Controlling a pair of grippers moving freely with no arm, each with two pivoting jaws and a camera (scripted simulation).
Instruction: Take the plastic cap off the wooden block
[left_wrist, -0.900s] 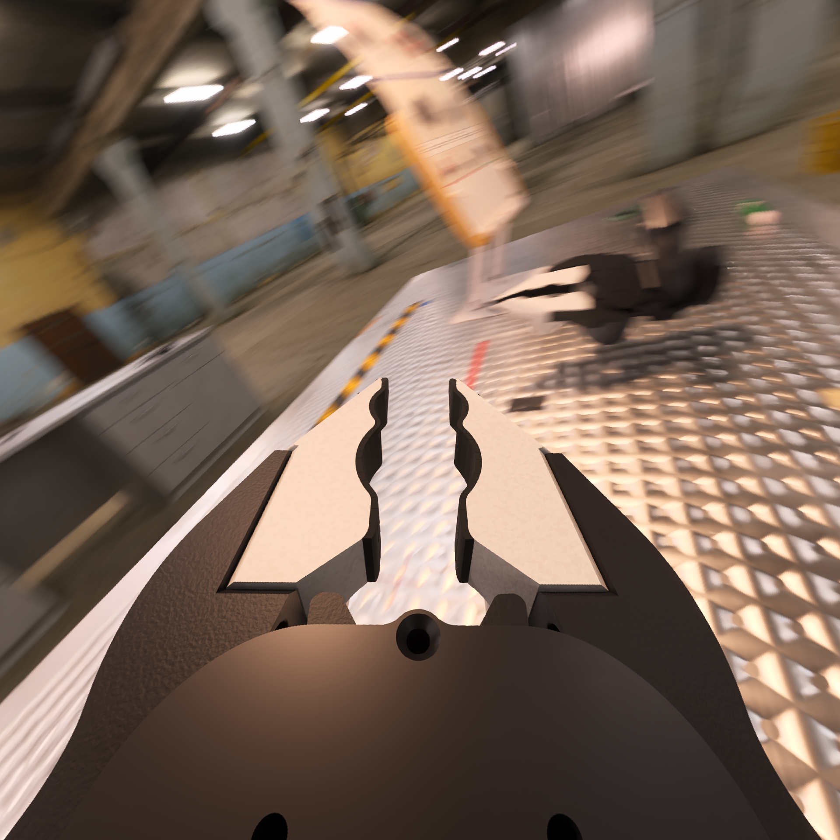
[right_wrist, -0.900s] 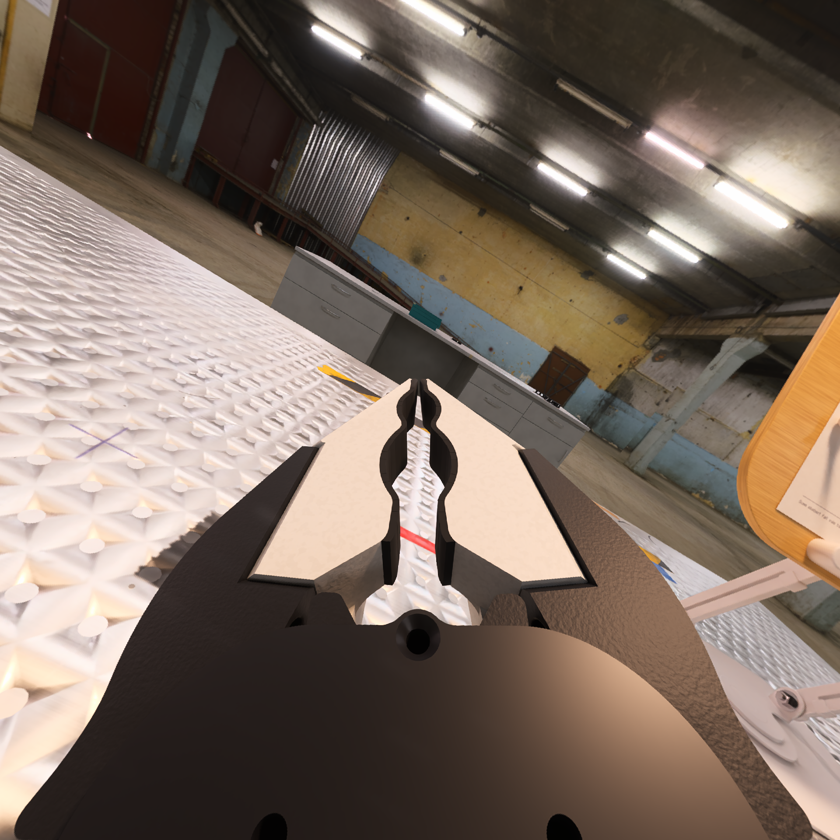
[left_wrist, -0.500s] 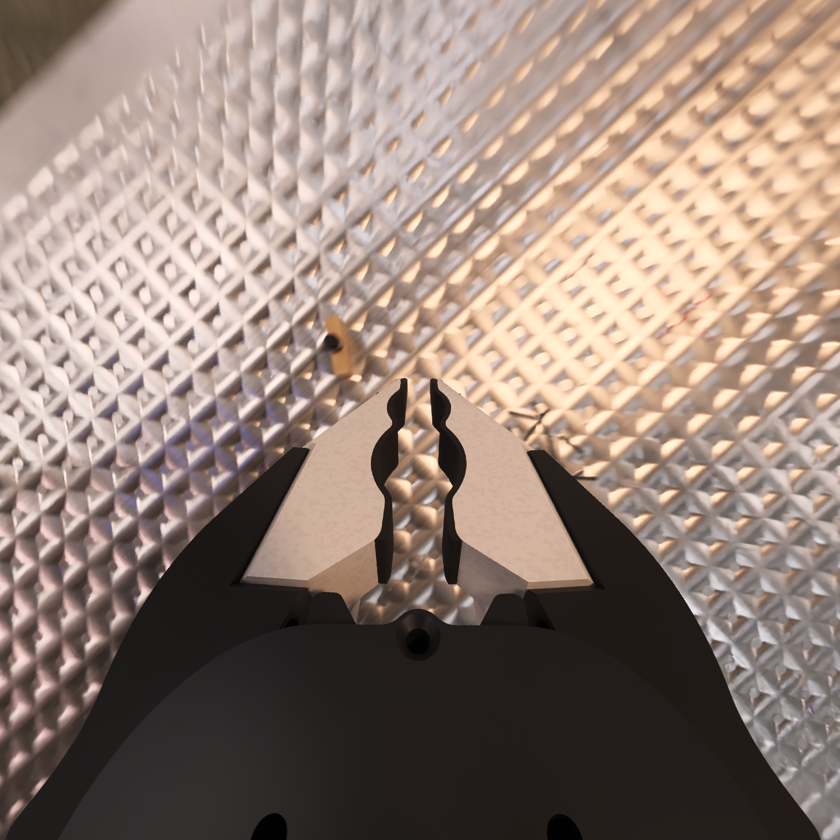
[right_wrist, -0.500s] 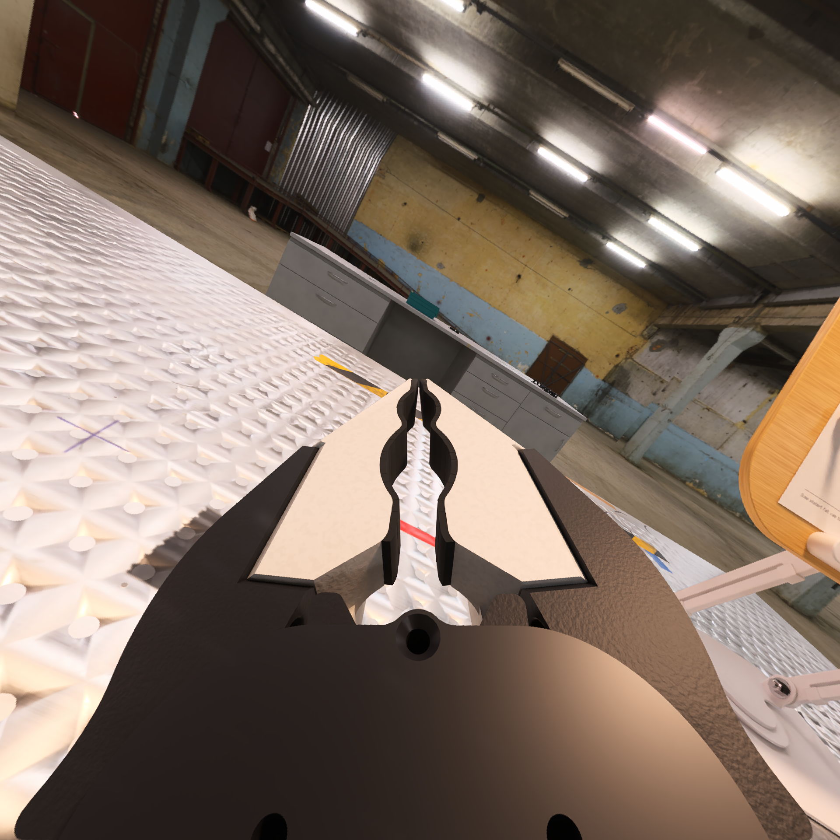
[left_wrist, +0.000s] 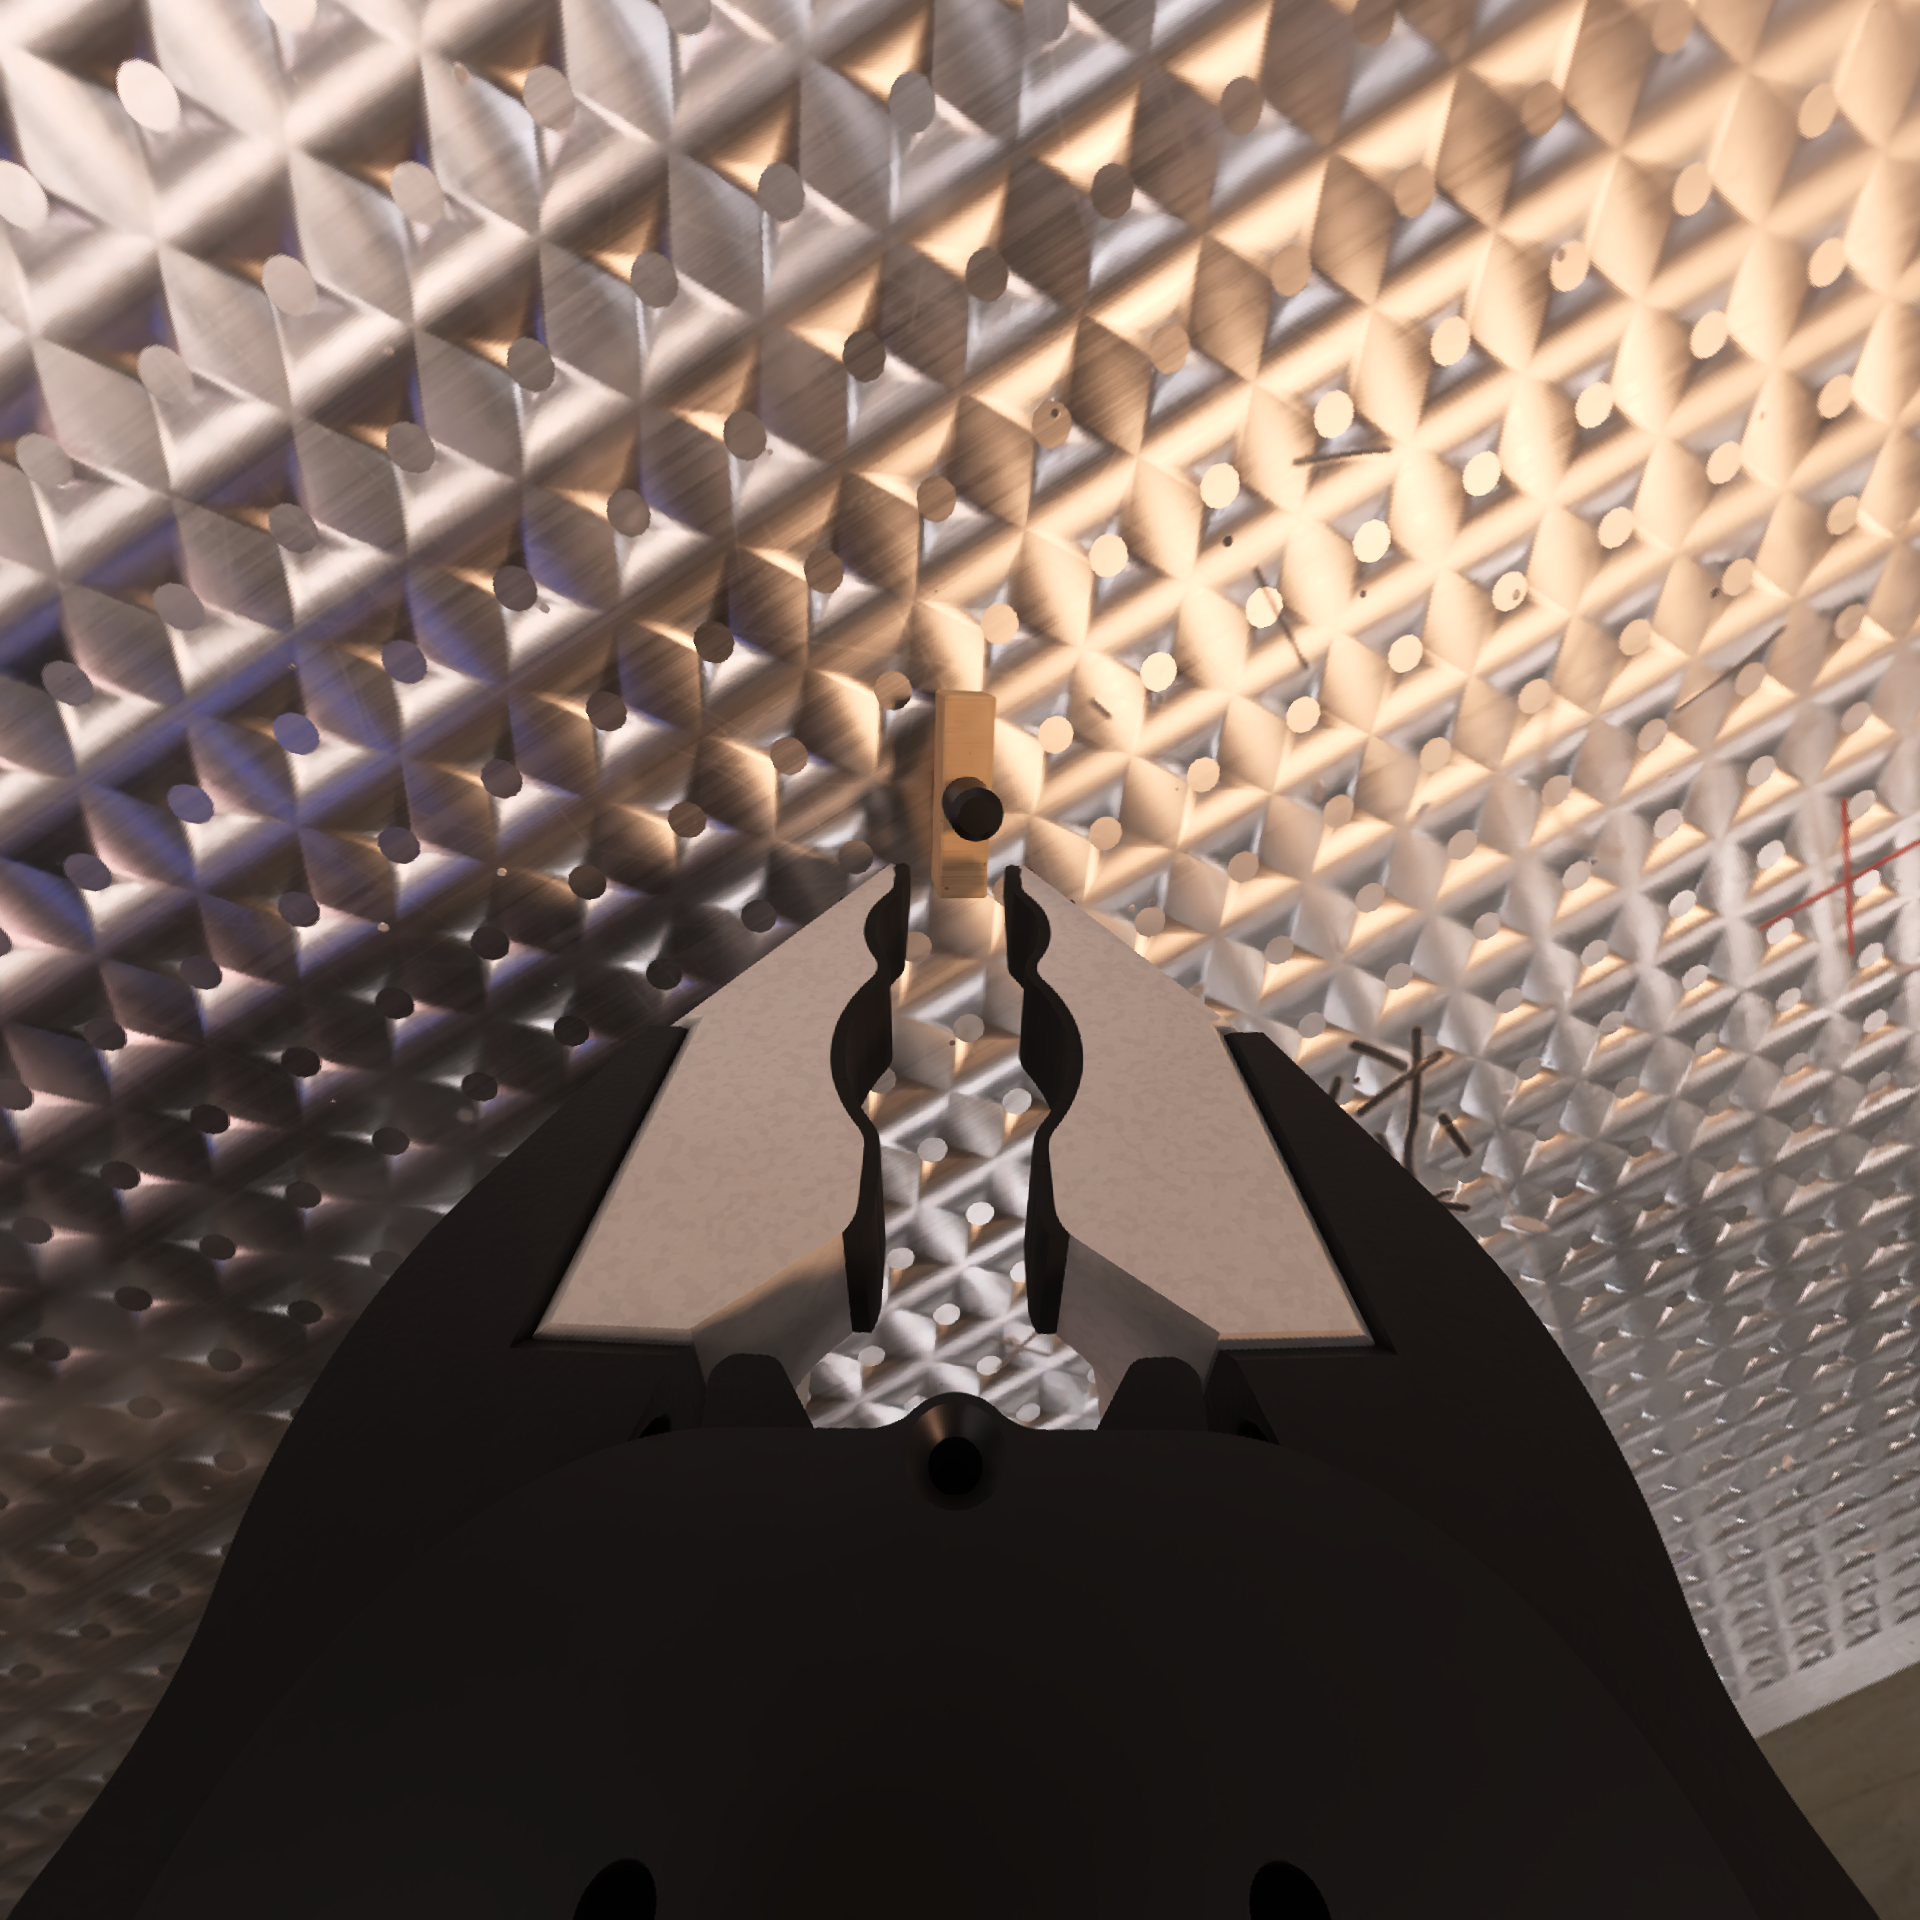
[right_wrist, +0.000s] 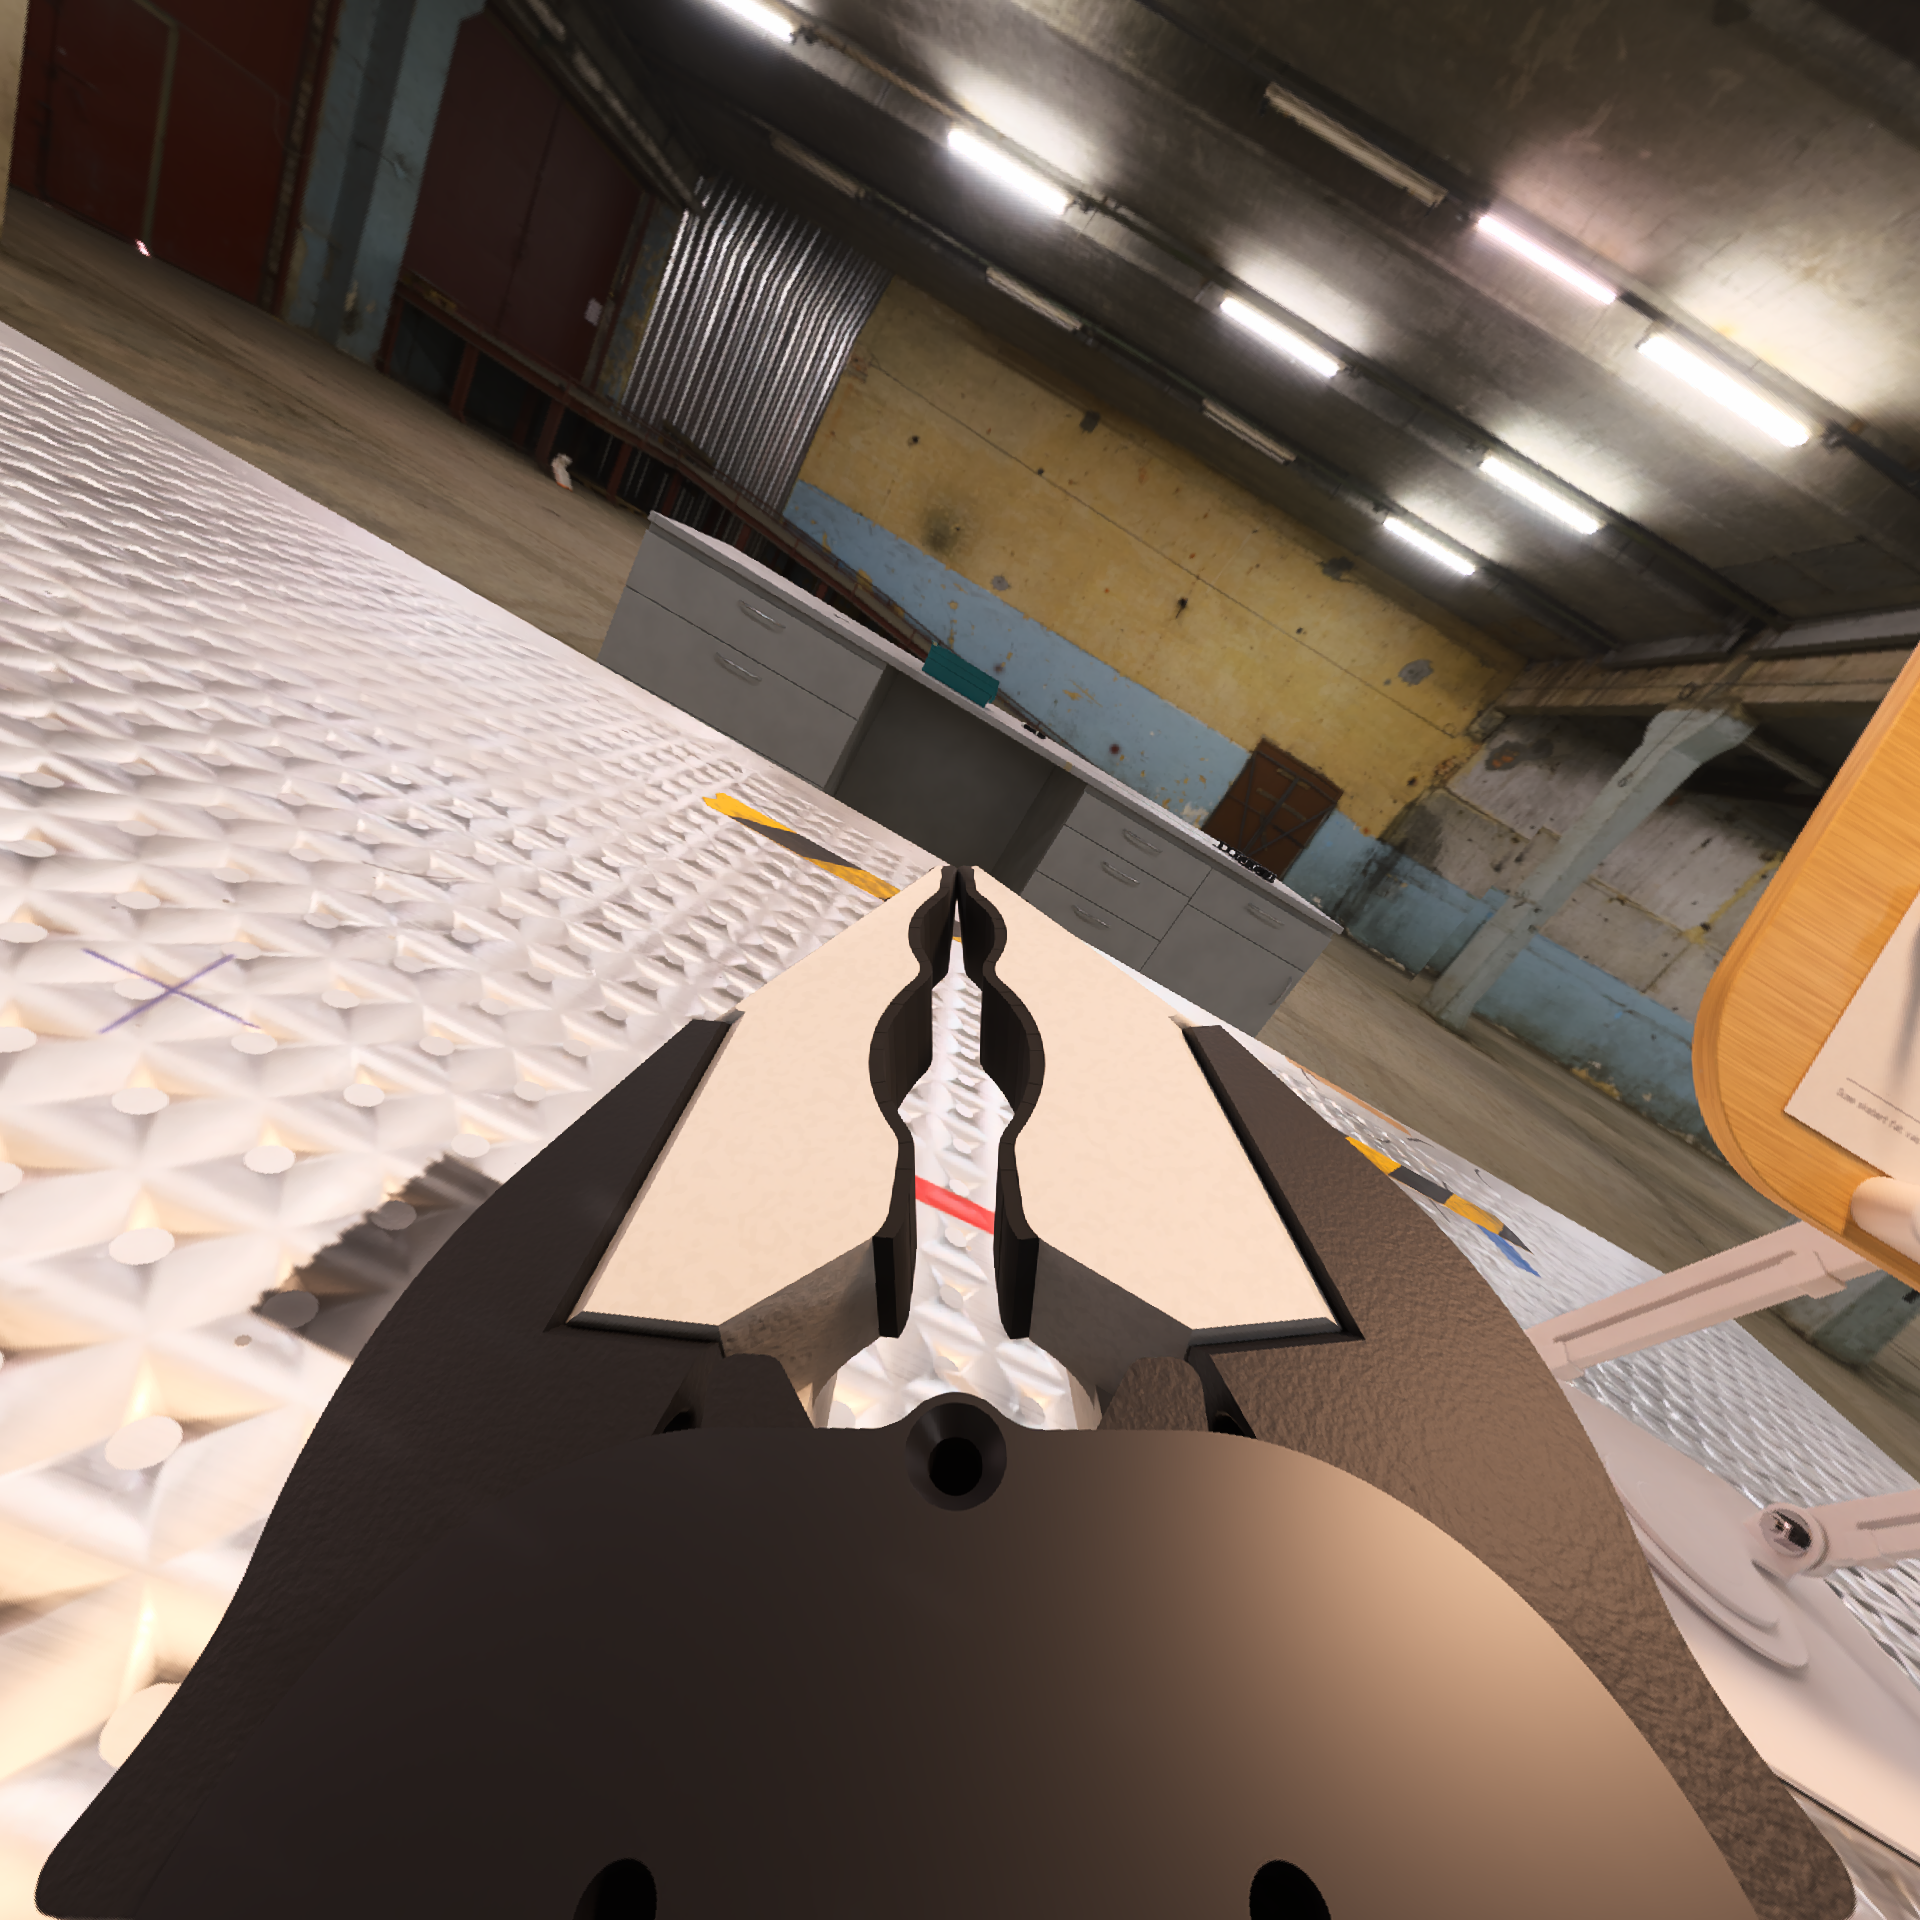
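In the left wrist view a small light wooden block (left_wrist: 962, 753) lies on the embossed metal table (left_wrist: 520, 520), with a black plastic cap (left_wrist: 970, 810) sticking out of its face. My left gripper (left_wrist: 954, 878) points down at the table, open and empty, its fingertips just below the block's near end. My right gripper (right_wrist: 956, 878) is shut and empty, low over the table (right_wrist: 312, 831) and pointing toward the hall. The block and cap do not show in the right wrist view.
A red cross (left_wrist: 1844, 899) and dark scratch marks (left_wrist: 1403, 1101) mark the table right of the left gripper. In the right wrist view a wooden board on a white stand (right_wrist: 1808, 1039) stands at the right, with a purple cross (right_wrist: 166, 992) and yellow-black tape (right_wrist: 800, 847) by the table edge.
My left gripper tipped down from facing across the table to facing its surface, then closed in on the block, which now sits centred at its tips. Its jaws narrowed, then widened. The right gripper barely moved.
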